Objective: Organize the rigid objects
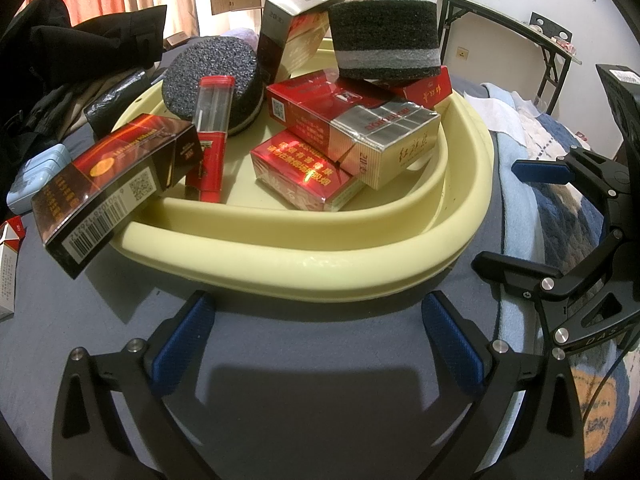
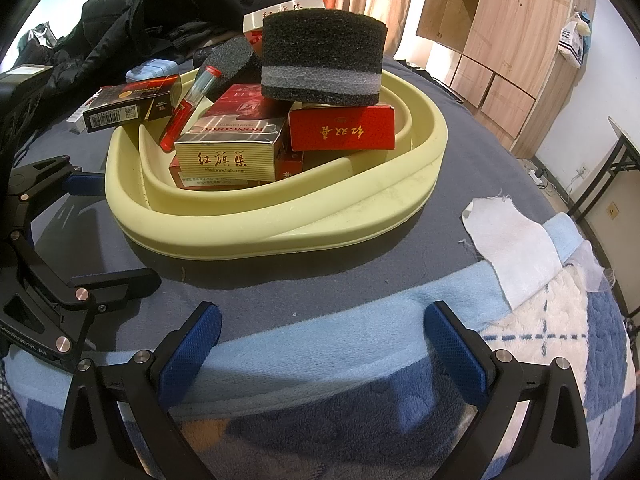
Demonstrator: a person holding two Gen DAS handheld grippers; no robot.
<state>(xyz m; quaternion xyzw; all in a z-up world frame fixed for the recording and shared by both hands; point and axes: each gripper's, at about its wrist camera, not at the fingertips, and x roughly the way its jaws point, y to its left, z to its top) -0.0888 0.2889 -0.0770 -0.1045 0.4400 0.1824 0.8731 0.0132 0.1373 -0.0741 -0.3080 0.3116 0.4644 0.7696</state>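
- Bedding forms the work surface: a grey-blue sheet (image 1: 280,360) over a blue patterned blanket (image 2: 360,420), with orange curtains and a wooden wardrobe (image 2: 480,40) behind.
- Pale yellow basin (image 1: 320,264) sits on the sheet, piled with boxes and foam; its floor is mostly hidden by the contents.
- Contents: a red-and-gold cigarette box (image 1: 360,132) lying across a flat red pack (image 1: 304,176), which is partly covered; a banded dark foam block (image 1: 386,40) on top of another red box (image 2: 344,132); a round foam puck (image 1: 212,76); a red-capped clear tube (image 1: 212,128) leaning upright.
- Dark box with barcode (image 1: 108,184) rests tilted over the basin's rim, partly outside.
- Left gripper (image 1: 318,336): jaws wide apart, nothing between them, just short of the basin.
- Right gripper (image 2: 320,344): jaws wide apart, empty, over the blanket edge.
- Right view alone shows a white cloth scrap (image 2: 516,240) in full; left view alone shows a white pack (image 1: 8,264), cut off at the frame edge.
- Black clothing (image 2: 160,12) and a pale blue case (image 1: 36,176) lie beyond the basin.
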